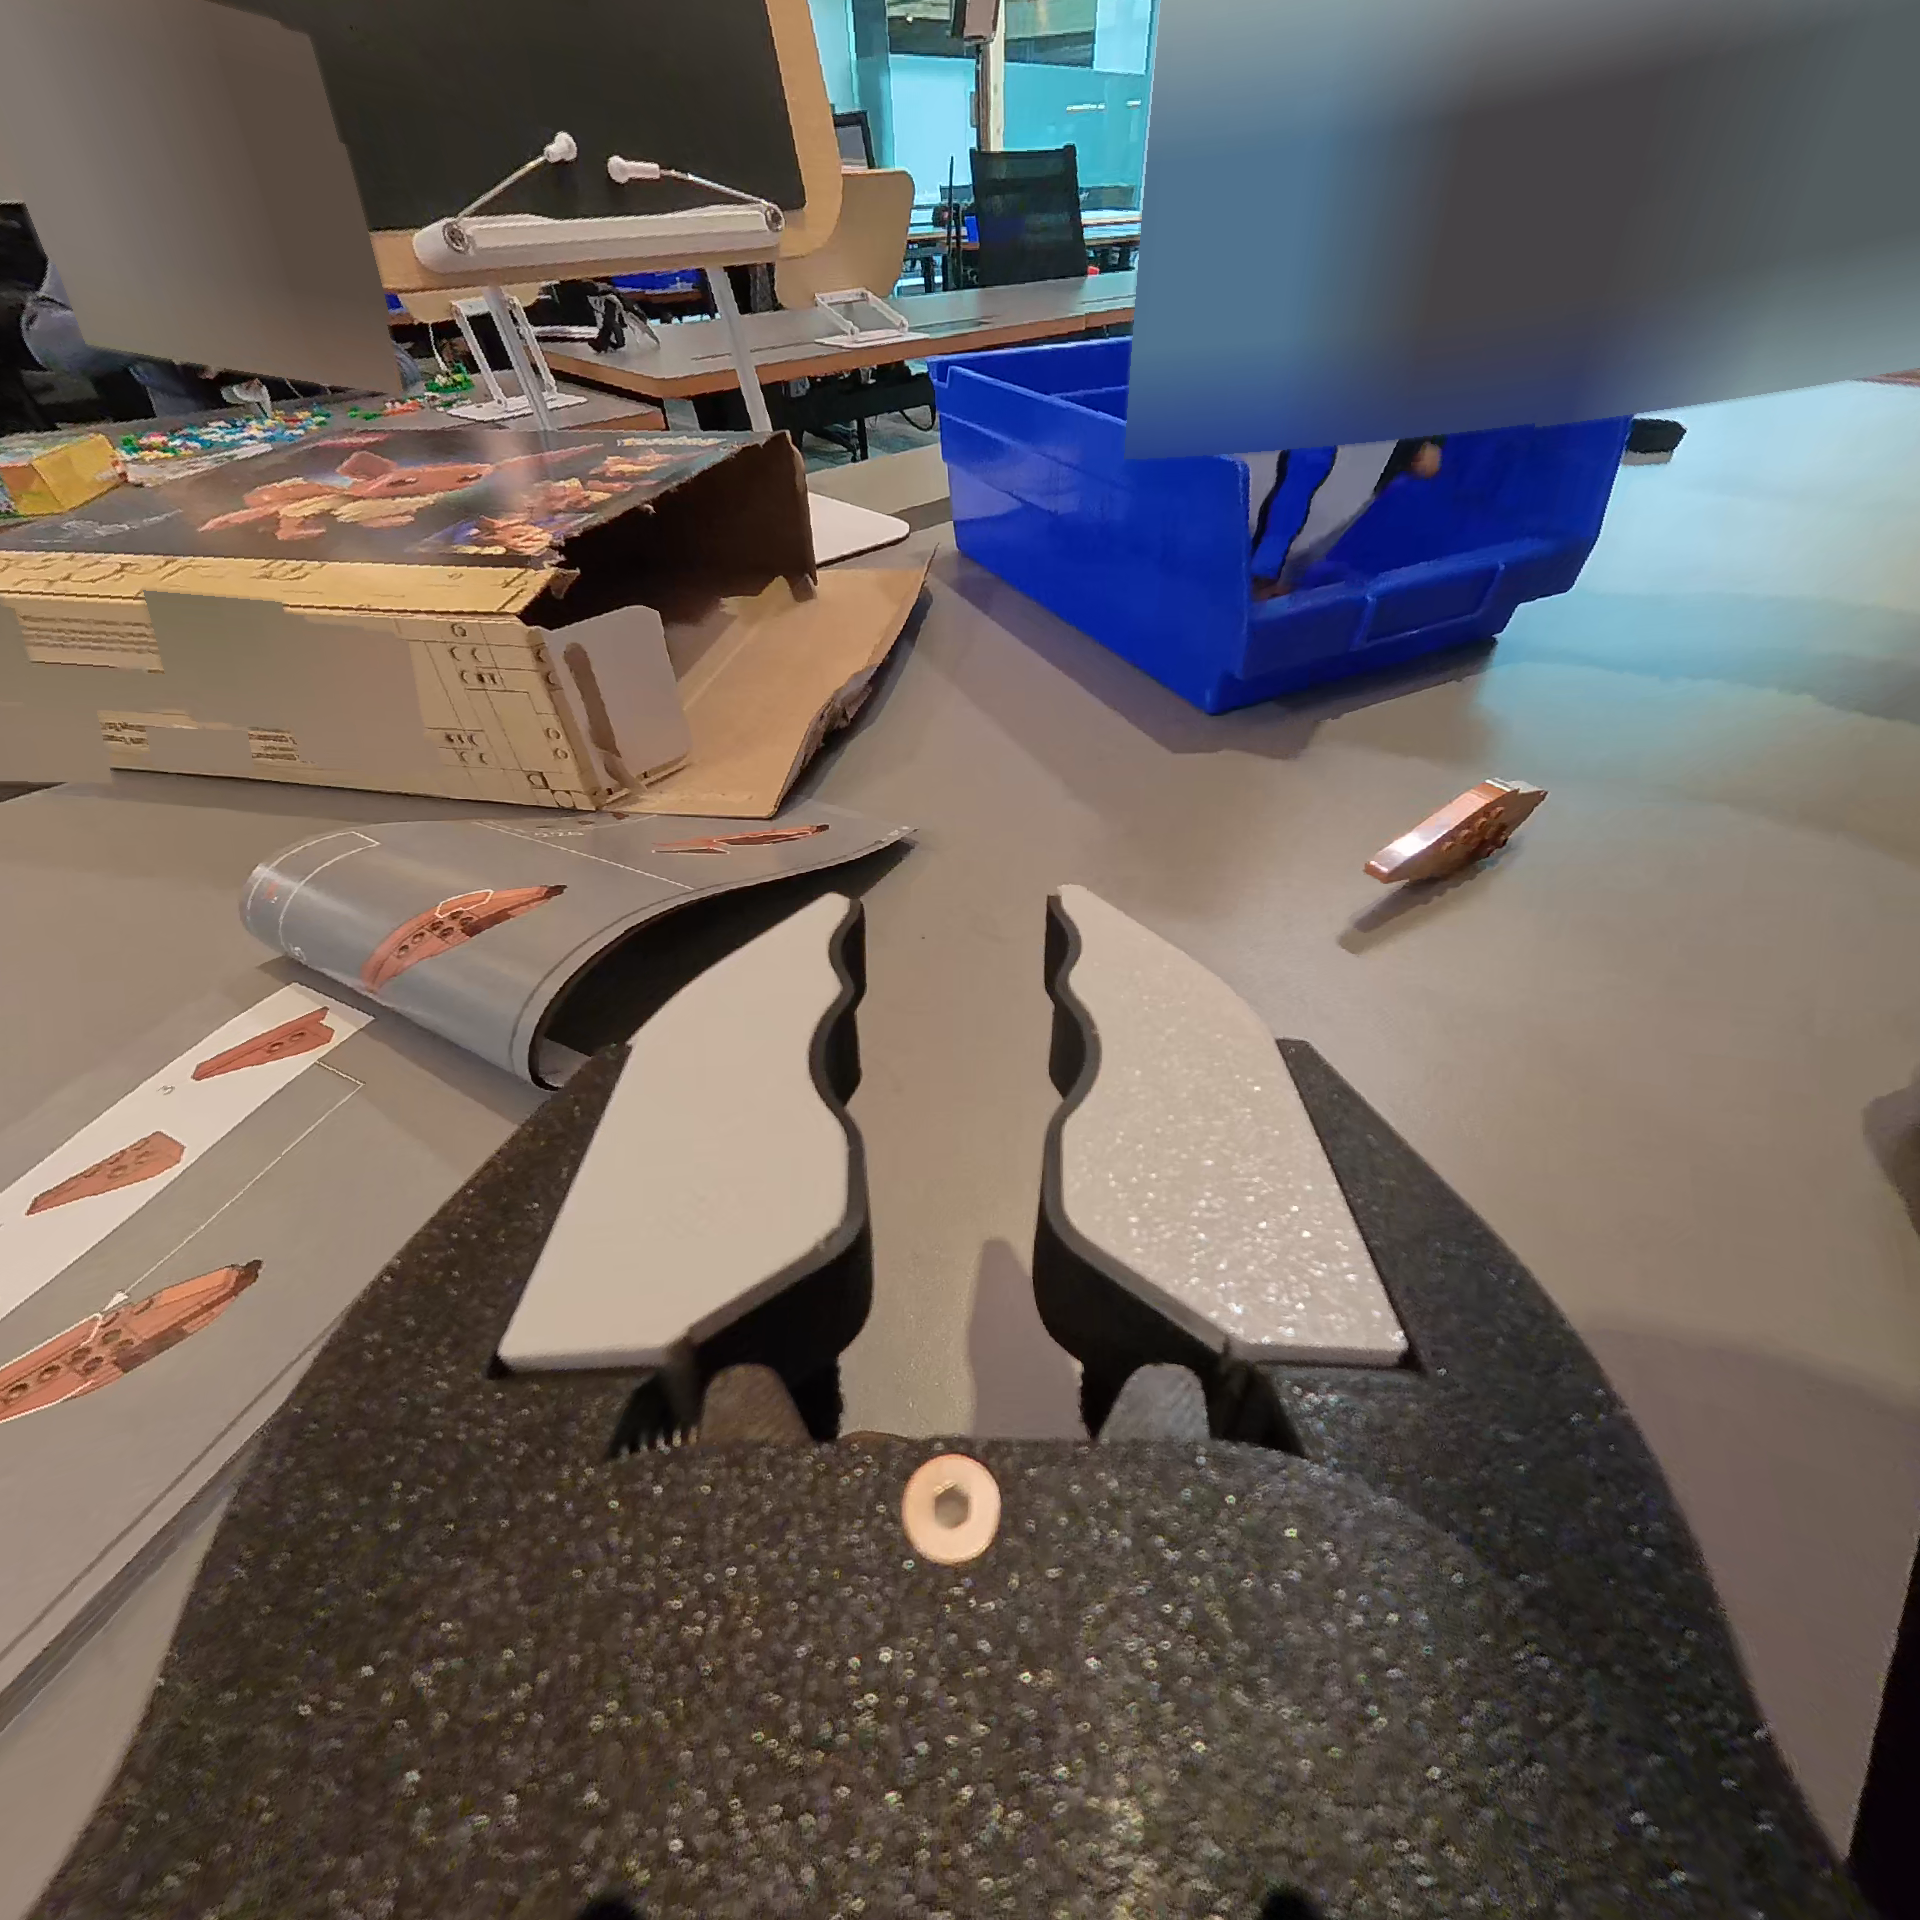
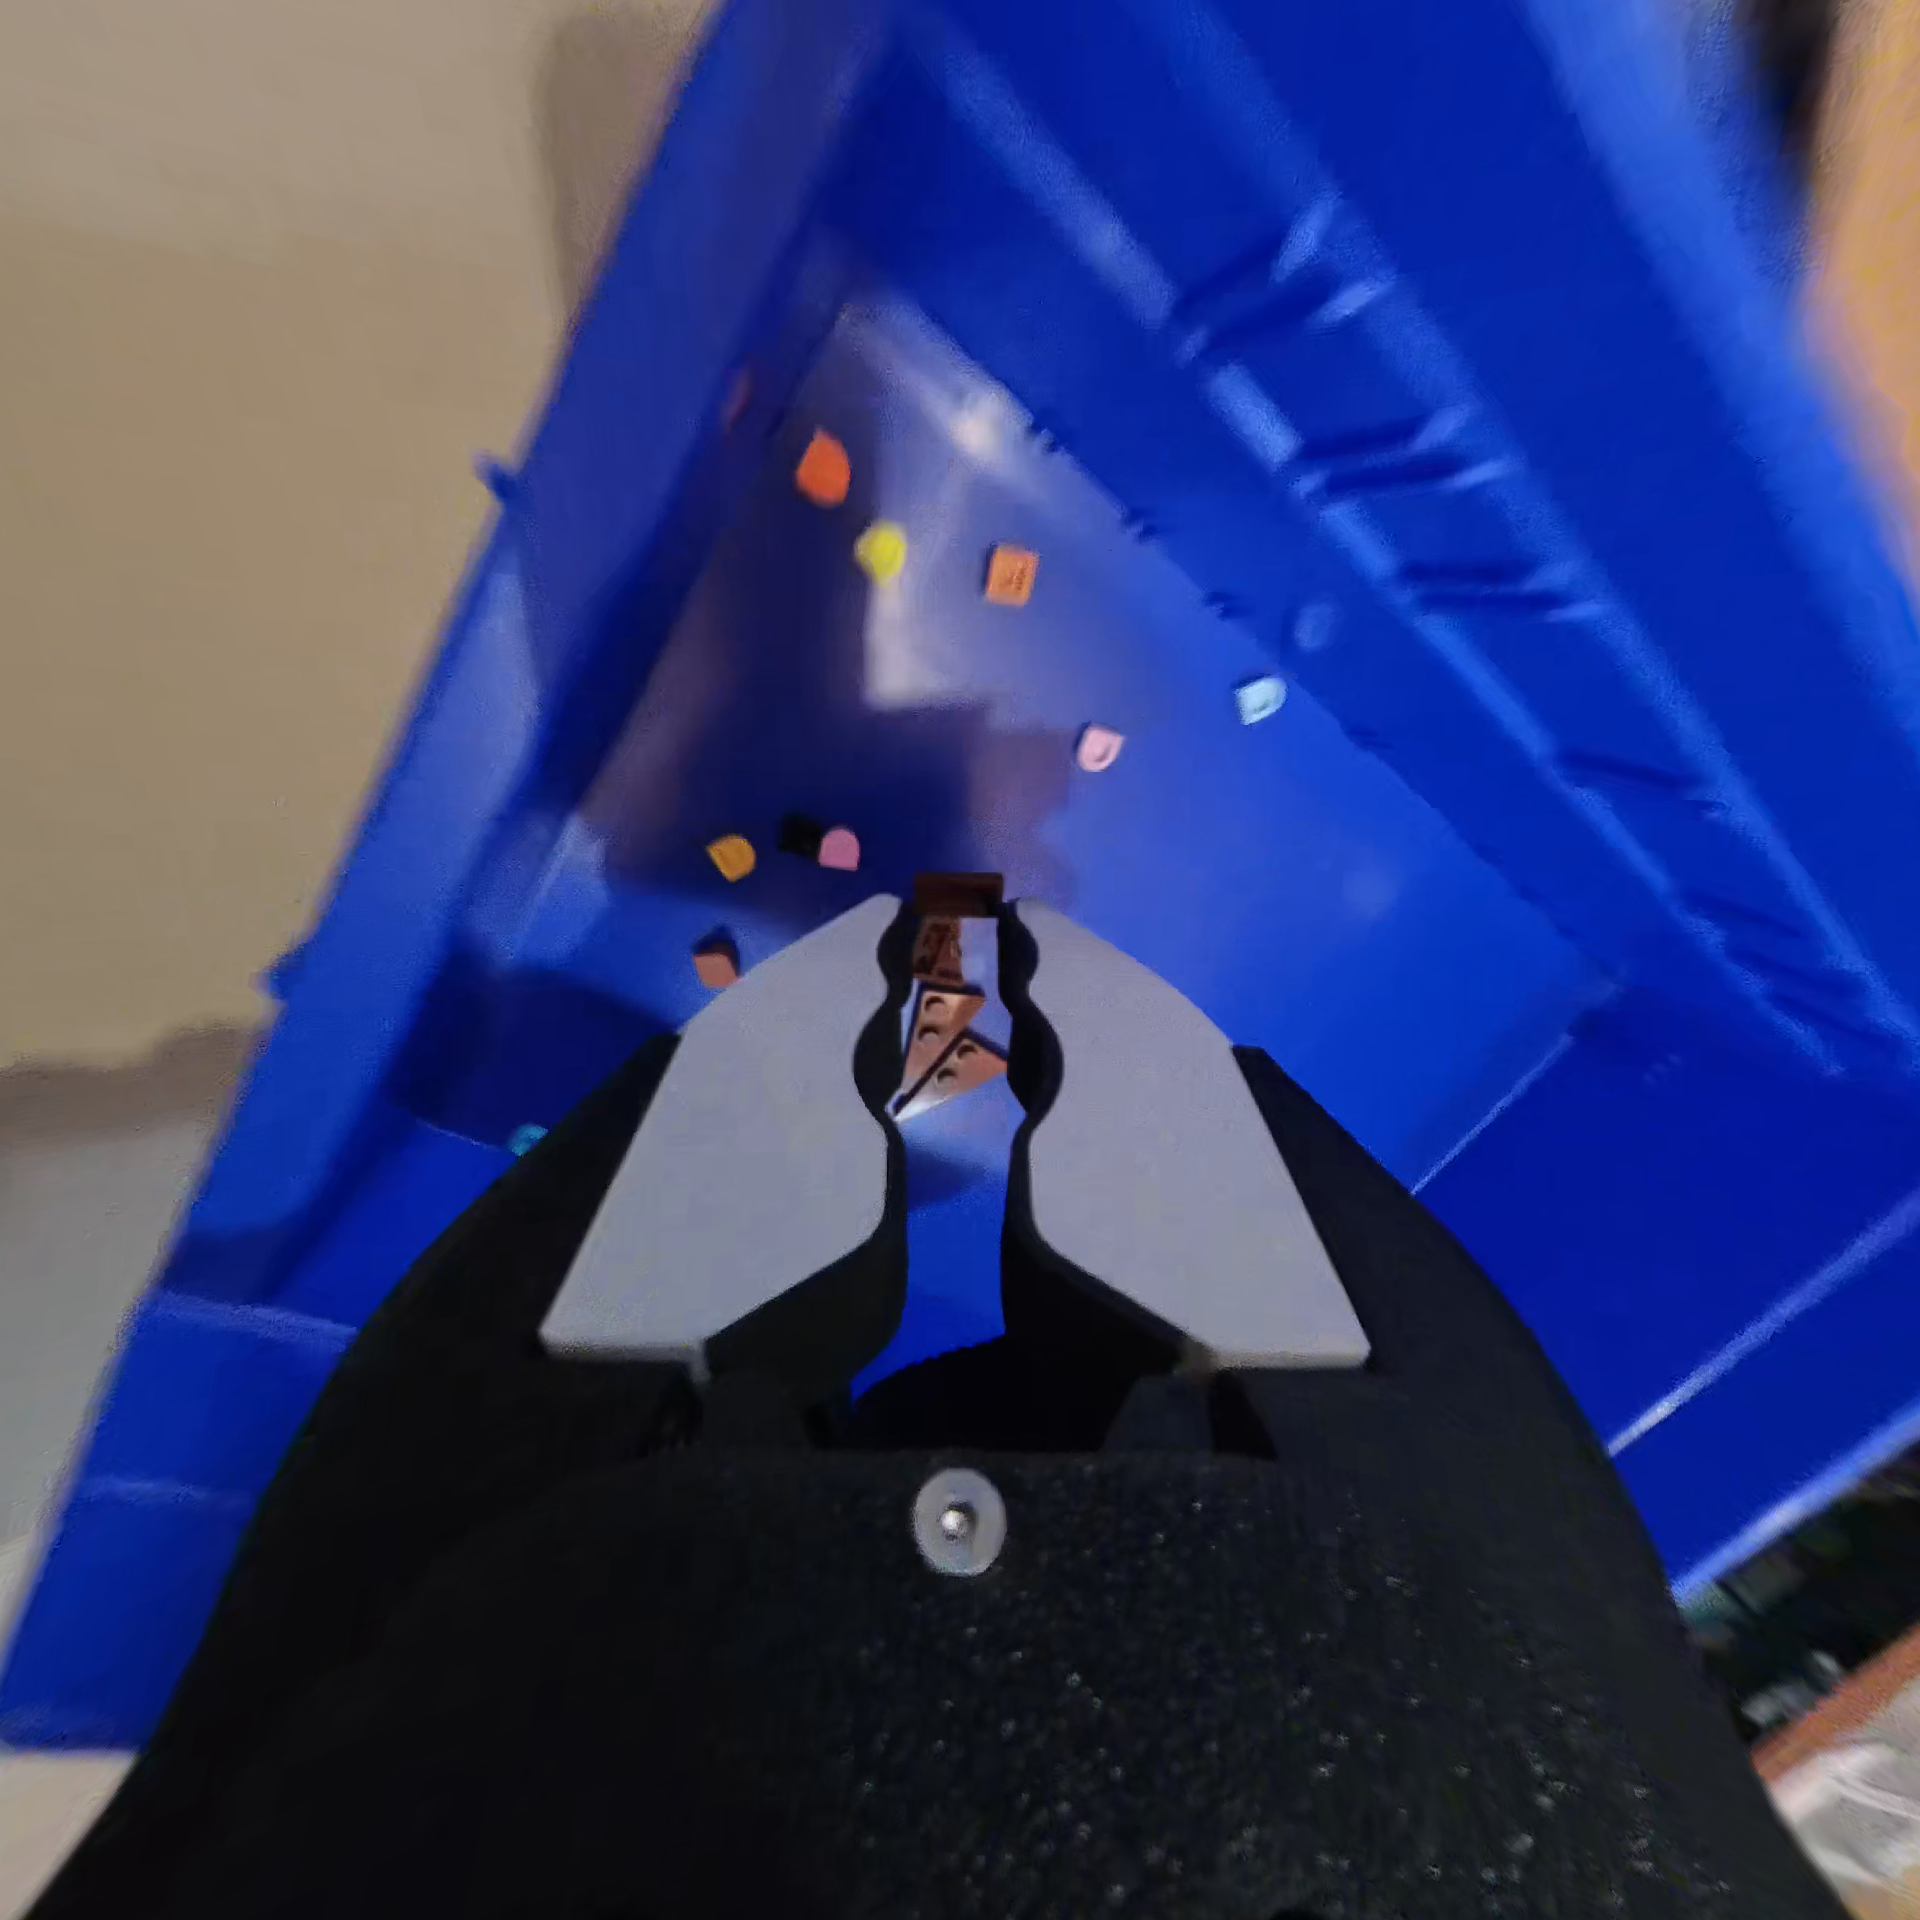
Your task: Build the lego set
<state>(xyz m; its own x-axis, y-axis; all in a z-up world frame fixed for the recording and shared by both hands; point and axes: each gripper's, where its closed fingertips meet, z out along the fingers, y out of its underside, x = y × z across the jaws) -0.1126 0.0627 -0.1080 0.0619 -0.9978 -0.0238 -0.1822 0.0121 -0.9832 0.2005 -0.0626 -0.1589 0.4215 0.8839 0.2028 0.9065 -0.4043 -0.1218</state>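
Observation:
My right gripper (image 2: 956, 914) is inside a blue bin (image 2: 1455, 935). Its fingertips are closed on a small dark brown brick (image 2: 958, 896) that spans the tips. Below it, brown wedge plates (image 2: 951, 1039) show in the slot between the fingers. My left gripper (image 1: 954, 909) is open and empty, low over the grey table (image 1: 1143, 831). An open instruction booklet (image 1: 468, 935) curls up just left of its fingers. A brown wedge-shaped assembly (image 1: 1455, 831) lies on the table to its right. The blue bin (image 1: 1091, 520) stands beyond it.
Several small loose pieces lie on the bin floor, among them an orange one (image 2: 823, 470), a yellow one (image 2: 881, 549) and a pink one (image 2: 1096, 746). A torn cardboard set box (image 1: 364, 582) lies at the left. A monitor stand (image 1: 603, 239) rises behind it. The gap from one gripper's tips to the other's is roughly 35 centimeters.

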